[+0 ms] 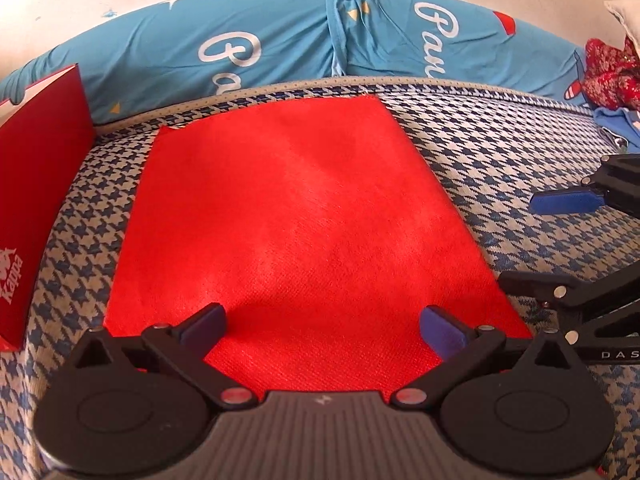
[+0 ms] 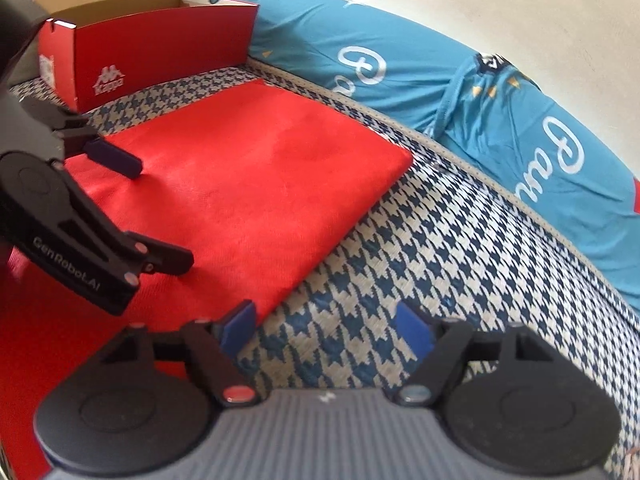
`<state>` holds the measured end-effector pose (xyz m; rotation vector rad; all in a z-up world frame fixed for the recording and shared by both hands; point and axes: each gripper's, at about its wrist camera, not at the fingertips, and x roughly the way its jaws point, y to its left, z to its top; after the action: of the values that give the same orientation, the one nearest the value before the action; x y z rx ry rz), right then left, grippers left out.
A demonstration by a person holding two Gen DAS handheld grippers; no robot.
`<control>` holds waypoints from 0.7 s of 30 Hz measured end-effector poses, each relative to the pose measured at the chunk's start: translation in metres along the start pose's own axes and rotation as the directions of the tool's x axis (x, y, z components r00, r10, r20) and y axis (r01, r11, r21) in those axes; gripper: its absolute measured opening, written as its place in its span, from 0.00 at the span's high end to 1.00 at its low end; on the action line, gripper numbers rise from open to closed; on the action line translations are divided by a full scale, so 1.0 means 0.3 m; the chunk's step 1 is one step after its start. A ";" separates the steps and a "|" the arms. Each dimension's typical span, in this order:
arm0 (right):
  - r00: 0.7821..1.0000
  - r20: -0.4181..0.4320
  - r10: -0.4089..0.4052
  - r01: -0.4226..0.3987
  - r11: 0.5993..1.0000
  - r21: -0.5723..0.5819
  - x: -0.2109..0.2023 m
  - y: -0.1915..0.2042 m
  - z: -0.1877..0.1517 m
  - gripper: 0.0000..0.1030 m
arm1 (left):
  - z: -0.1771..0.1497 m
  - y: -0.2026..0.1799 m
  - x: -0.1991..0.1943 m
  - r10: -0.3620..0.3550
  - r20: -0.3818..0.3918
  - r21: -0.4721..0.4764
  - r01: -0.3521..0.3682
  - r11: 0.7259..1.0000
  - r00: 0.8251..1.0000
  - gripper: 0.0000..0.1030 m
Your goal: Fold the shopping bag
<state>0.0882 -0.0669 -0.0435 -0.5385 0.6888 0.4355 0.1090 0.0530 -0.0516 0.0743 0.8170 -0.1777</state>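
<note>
— Where's the shopping bag (image 1: 304,216) from where you stand?

— Flat on the houndstooth mattress (image 2: 420,280), a red rectangle spread smooth, its far edge close to the piped border of the mattress. Beyond that border lies a blue pillow (image 1: 256,52) with white script lettering, along the wall.

— And the left gripper (image 1: 323,326)?

— It hangs low over the near end of the bag, fingers spread wide with red cloth showing between them. It has hold of nothing. From the other camera you see its two dark fingers (image 2: 116,160) reaching over the bag's surface; whether the tips touch the cloth I can't tell.

— The right gripper (image 2: 326,328)?

— Also spread wide and empty. It sits off the bag's right edge: its left blue pad (image 2: 238,330) is right at the bag's border, the other pad is over bare houndstooth. In the left camera it shows at the far right, one blue pad (image 1: 568,200) pointing in toward the bag but not on it.

— Anything else around?

— A red Kappa shoebox (image 2: 152,44), open on top, stands on the mattress beyond the bag's left side, just beside the pillow. At the far right there's a crumpled red patterned cloth (image 1: 612,76) and a bit of blue fabric below it.
</note>
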 end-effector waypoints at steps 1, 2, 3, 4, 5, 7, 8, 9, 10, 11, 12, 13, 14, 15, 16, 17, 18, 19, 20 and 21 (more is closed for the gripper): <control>1.000 -0.011 0.002 -0.002 1.000 -0.007 0.002 0.001 -0.004 0.47 | 0.000 0.000 0.001 0.002 0.002 -0.005 -0.002 1.000 1.000 0.00; 1.000 -0.009 0.012 -0.012 1.000 0.003 -0.001 -0.001 -0.003 0.50 | -0.001 -0.001 0.002 0.005 0.005 -0.010 -0.005 1.000 1.000 0.00; 1.000 -0.007 0.022 -0.022 1.000 0.013 -0.003 -0.004 -0.001 0.50 | -0.005 -0.004 0.000 0.010 0.012 -0.018 -0.009 1.000 1.000 0.00; 0.999 -0.004 0.033 -0.032 0.999 0.024 -0.006 -0.007 0.000 0.50 | -0.011 -0.006 -0.002 0.014 0.019 -0.022 -0.013 1.000 1.000 0.00; 0.999 -0.001 0.043 -0.043 0.998 0.035 -0.008 -0.010 0.002 0.50 | -0.016 -0.008 -0.004 0.017 0.027 -0.026 -0.016 1.000 1.000 0.00; 0.998 0.005 0.063 -0.063 0.996 0.057 -0.013 -0.015 0.005 0.52 | -0.018 -0.008 -0.005 0.019 0.029 -0.027 -0.018 0.999 0.999 0.00; 0.997 0.008 0.073 -0.073 0.995 0.067 -0.016 -0.018 0.006 0.52 | -0.017 -0.008 -0.005 0.019 0.028 -0.027 -0.018 0.999 0.999 0.00; 0.997 0.006 0.073 -0.073 0.996 0.055 -0.012 -0.013 0.008 0.53 | -0.016 -0.008 -0.005 0.020 0.026 -0.027 -0.019 0.999 0.999 0.00; 0.997 0.005 0.072 -0.072 0.997 0.040 -0.007 -0.008 0.010 0.54 | -0.015 -0.009 -0.004 0.021 0.024 -0.026 -0.021 0.999 0.999 0.00; 0.998 0.003 0.071 -0.071 0.997 0.026 -0.003 -0.002 0.012 0.54 | -0.015 -0.011 -0.004 0.024 0.025 -0.025 -0.023 0.999 0.999 0.00; 0.998 0.002 0.069 -0.069 0.998 0.012 0.002 0.003 0.014 0.54 | -0.016 -0.013 -0.004 0.027 0.026 -0.025 -0.026 0.999 0.999 0.00; 0.999 0.003 0.054 -0.054 0.999 0.006 0.007 0.005 0.018 0.54 | -0.017 -0.014 -0.004 0.029 0.027 -0.027 -0.028 0.999 0.999 0.00; 0.999 -0.002 0.033 -0.033 0.999 0.008 0.014 0.003 0.023 0.54 | -0.017 -0.014 -0.004 0.030 0.028 -0.028 -0.029 0.999 0.999 0.00; 0.999 -0.007 0.031 -0.031 0.999 0.016 0.022 -0.005 0.026 0.54 | -0.018 -0.014 -0.004 0.031 0.030 -0.029 -0.030 0.999 0.999 0.00; 0.999 -0.013 0.030 -0.030 0.999 0.025 0.030 -0.013 0.029 0.54 | -0.019 -0.014 -0.003 0.031 0.031 -0.030 -0.030 0.999 0.999 0.00; 0.999 -0.019 0.030 -0.029 0.999 0.034 0.038 -0.022 0.032 0.54 | -0.020 -0.014 -0.003 0.031 0.031 -0.031 -0.030 0.999 0.999 0.00; 0.999 -0.024 0.029 -0.028 0.999 0.043 0.046 -0.030 0.035 0.54 | -0.020 -0.014 -0.003 0.032 0.031 -0.032 -0.031 0.999 0.999 0.00; 0.999 -0.024 0.034 -0.032 0.998 0.055 0.052 -0.040 0.040 0.54 | -0.021 -0.014 -0.003 0.032 0.031 -0.032 -0.031 0.999 0.999 0.00; 0.999 -0.024 0.035 -0.034 0.998 0.056 0.052 -0.041 0.042 0.54 | -0.021 -0.014 -0.003 0.032 0.031 -0.033 -0.031 0.999 0.999 0.00; 0.999 -0.024 0.037 -0.035 0.998 0.056 0.052 -0.040 0.043 0.54 | -0.021 -0.014 -0.002 0.031 0.030 -0.034 -0.030 0.999 0.999 0.00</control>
<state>0.1119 -0.0655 -0.0421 -0.4802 0.7332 0.4426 0.1034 0.0499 -0.0554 0.0523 0.7875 -0.1364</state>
